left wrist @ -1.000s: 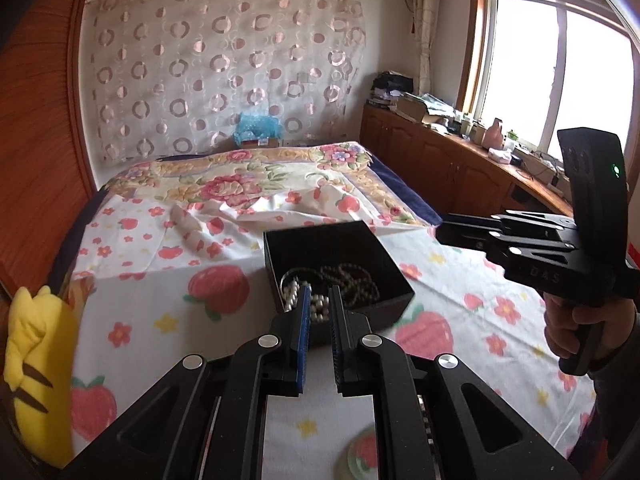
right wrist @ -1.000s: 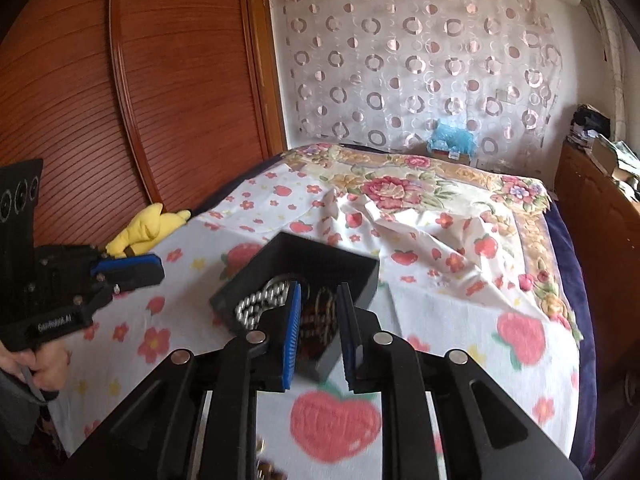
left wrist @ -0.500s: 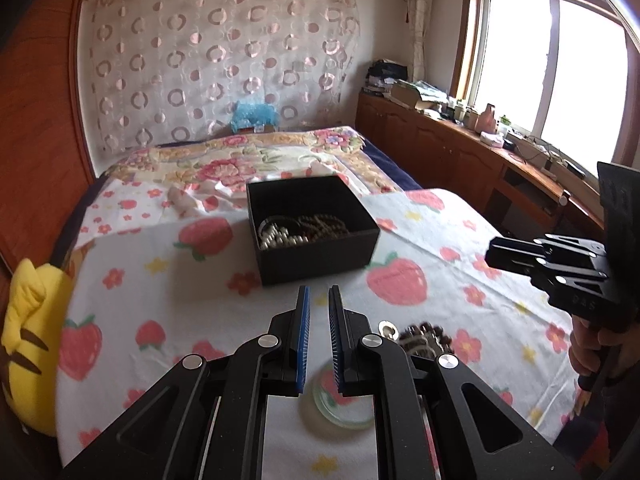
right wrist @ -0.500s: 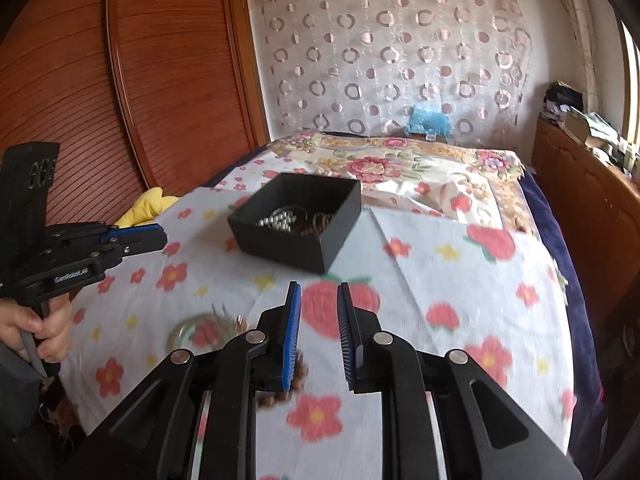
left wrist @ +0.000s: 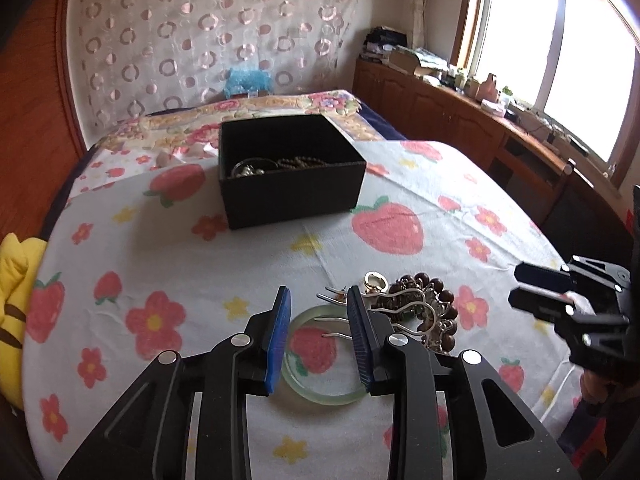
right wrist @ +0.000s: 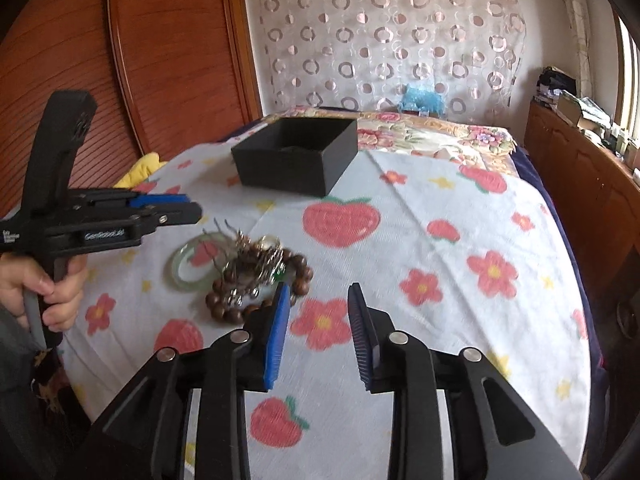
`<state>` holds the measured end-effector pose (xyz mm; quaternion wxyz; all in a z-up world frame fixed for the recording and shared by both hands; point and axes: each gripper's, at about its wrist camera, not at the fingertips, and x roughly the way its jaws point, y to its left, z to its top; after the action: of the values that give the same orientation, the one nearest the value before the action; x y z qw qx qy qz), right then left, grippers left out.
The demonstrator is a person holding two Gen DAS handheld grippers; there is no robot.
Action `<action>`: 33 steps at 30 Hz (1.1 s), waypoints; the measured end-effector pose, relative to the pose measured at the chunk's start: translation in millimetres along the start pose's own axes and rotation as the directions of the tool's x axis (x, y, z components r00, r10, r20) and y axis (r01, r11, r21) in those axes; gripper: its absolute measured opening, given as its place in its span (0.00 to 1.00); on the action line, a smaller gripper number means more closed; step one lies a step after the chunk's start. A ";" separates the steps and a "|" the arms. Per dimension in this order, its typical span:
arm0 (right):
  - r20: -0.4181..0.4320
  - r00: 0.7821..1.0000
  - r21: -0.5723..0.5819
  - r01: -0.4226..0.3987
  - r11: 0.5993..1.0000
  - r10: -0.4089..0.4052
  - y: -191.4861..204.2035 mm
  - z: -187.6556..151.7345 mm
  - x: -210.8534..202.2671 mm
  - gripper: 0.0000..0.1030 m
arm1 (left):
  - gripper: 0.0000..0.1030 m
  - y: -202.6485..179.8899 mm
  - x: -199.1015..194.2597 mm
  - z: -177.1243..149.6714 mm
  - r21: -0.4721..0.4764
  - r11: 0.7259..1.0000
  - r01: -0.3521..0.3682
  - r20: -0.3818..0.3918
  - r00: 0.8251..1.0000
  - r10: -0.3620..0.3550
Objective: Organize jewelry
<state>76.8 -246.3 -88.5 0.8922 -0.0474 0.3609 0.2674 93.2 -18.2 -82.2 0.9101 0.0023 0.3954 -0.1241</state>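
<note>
Your left gripper hangs just over the pale green bangle, its blue-padded jaws spread and empty, the ring lying between them on the strawberry-print tablecloth. Touching the bangle on its window side sits a tangle: silver hairpins, a dark wooden bead bracelet and a gold ring-shaped piece. Your right gripper floats just beside that heap, jaws likewise parted, holding nothing. Seen from it, the left tool's body carries white lettering, too blurred to read surely. Beyond the bangle, well apart, stands the open black box, holding silvery beads and a dark beaded strand. A yellow plush toy slumps off the cloth's edge, on the wardrobe side.
</note>
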 end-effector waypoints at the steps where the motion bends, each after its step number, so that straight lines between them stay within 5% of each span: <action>1: -0.007 1.000 0.001 -0.006 1.000 0.006 1.1 -2.4 2.0 0.33 | 0.31 -1.1 3.3 0.3 0.002 1.000 0.002 -0.008 1.000 -0.002; 23: -0.028 1.000 -0.004 -0.005 1.000 0.005 10.1 -22.3 17.5 0.35 | 0.38 0.0 36.2 2.4 -0.065 0.994 0.089 -0.076 0.993 -0.094; 33: -0.038 0.999 0.007 -0.016 1.000 0.017 7.9 -21.8 20.0 0.35 | 0.10 2.9 13.9 3.8 -0.114 0.978 0.174 -0.019 0.984 -0.177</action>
<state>71.2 -236.7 -117.1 0.8830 -0.0468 0.3791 0.2726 105.7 -18.9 -89.9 0.8883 -0.0816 0.4137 -0.1817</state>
